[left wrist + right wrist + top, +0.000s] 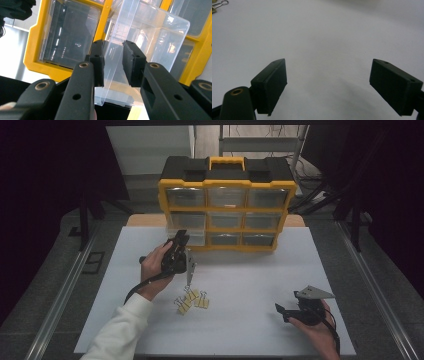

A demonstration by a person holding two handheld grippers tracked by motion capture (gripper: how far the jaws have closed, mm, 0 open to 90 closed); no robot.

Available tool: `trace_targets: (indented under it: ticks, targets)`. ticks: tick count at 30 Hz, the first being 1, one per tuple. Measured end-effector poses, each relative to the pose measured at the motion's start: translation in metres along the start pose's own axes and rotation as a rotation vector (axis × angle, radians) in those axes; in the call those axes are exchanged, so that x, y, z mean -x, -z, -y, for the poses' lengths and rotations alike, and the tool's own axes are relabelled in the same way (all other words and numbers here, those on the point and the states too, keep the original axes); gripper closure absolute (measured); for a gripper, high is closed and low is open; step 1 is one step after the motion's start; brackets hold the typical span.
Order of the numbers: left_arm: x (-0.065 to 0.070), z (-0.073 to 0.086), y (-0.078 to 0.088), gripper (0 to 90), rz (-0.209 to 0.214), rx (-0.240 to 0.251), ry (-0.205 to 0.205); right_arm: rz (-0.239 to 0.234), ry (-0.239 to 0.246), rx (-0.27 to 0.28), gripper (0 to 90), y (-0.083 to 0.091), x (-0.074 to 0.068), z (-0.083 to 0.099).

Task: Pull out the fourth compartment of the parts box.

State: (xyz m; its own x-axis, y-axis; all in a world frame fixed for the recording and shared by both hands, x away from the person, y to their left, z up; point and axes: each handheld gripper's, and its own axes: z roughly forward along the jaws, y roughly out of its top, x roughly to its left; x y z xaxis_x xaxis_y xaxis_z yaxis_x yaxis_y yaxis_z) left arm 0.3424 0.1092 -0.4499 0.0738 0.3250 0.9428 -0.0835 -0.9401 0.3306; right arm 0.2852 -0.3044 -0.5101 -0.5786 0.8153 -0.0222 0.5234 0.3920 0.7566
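A yellow and black drawer cabinet point(227, 184) stands at the back of the white table top point(250, 270). Its bottom left clear drawer point(192, 236) point(150, 37) is pulled partly out and sits tilted. My left gripper point(179, 241) point(113, 62) is at that drawer's front, and its jaws are shut on the clear plastic front edge. Several yellow binder clips point(192, 300) lie on the table below my left hand. Low at the right, my right gripper point(290, 304) point(328, 85) hovers open over bare table with nothing between its pads.
The other clear drawers point(267, 197) sit closed in the cabinet. One binder clip point(217, 5) shows at the top left corner of the right gripper view. Grey floor and metal rails point(65, 285) flank the table.
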Motion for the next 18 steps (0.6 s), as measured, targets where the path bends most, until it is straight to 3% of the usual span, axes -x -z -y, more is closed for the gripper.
trace_targets:
  ticks: [18]
  targets:
    - [-0.0003, -0.0002, 0.0059, 71.3, 0.002, 0.006, 0.001, 0.001, 0.002, -0.002, 15.0, -0.0003, -0.0001, 0.0000]
